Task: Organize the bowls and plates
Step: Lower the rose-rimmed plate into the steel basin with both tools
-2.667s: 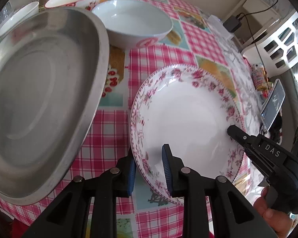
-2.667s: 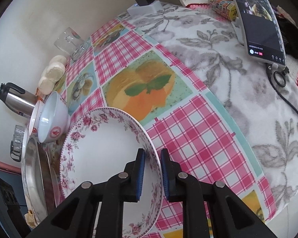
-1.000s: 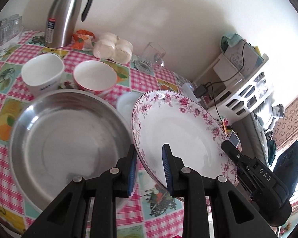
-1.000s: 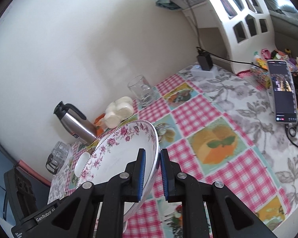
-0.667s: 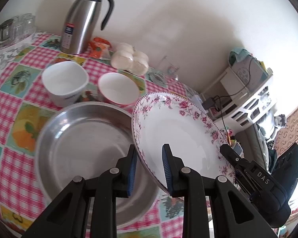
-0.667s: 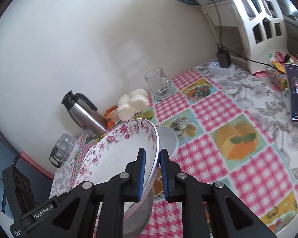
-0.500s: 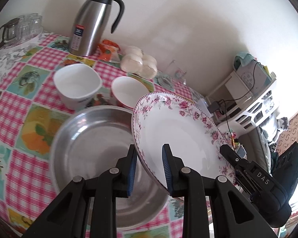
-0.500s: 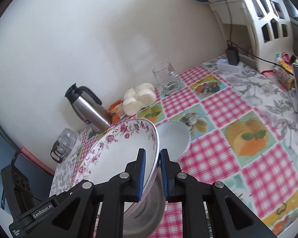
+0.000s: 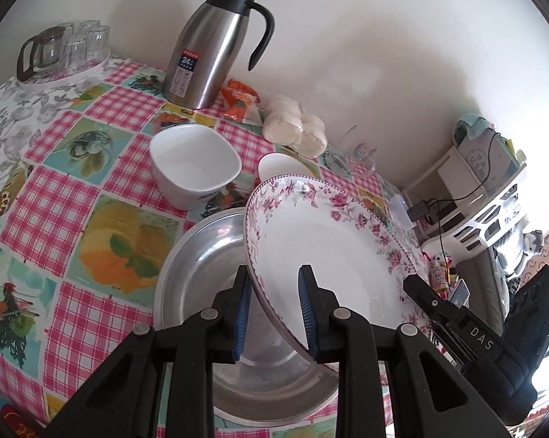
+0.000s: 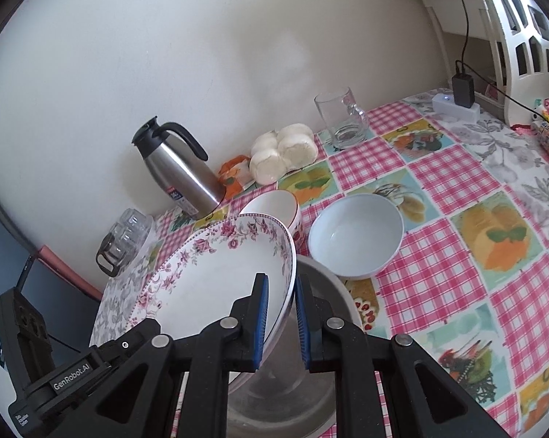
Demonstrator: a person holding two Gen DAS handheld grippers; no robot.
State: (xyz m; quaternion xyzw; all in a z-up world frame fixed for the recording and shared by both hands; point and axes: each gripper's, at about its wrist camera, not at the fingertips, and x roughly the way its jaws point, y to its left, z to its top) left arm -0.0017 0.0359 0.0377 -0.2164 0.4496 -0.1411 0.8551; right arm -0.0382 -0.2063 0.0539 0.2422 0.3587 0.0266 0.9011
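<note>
The floral plate (image 9: 325, 252) is clamped at opposite rims by the left gripper (image 9: 274, 310) and right gripper (image 10: 279, 321), held tilted above the steel basin (image 9: 201, 270). Stacking is judged underway: levelling and lowering are called for, well short of the white bowl (image 10: 354, 235) at two o'clock.

Soft daylight, sharp centres, heavy fisheye bending at the rims

Both views are bright and evenly lit, with black vignette corners and straight lines bowed toward the edges. In the left wrist view the far right edge blows out to white near the shelf unit (image 9: 493, 197), suggesting light entering from that side. The steel jug (image 9: 216, 47) carries long pale reflections, and the metal basin (image 9: 201, 273) shows a dull sheen. Faint soft shadows mottle the wall (image 10: 267, 54). The floral plate (image 10: 216, 281) is crisp; nearby gripper bodies look slightly soft.
</note>
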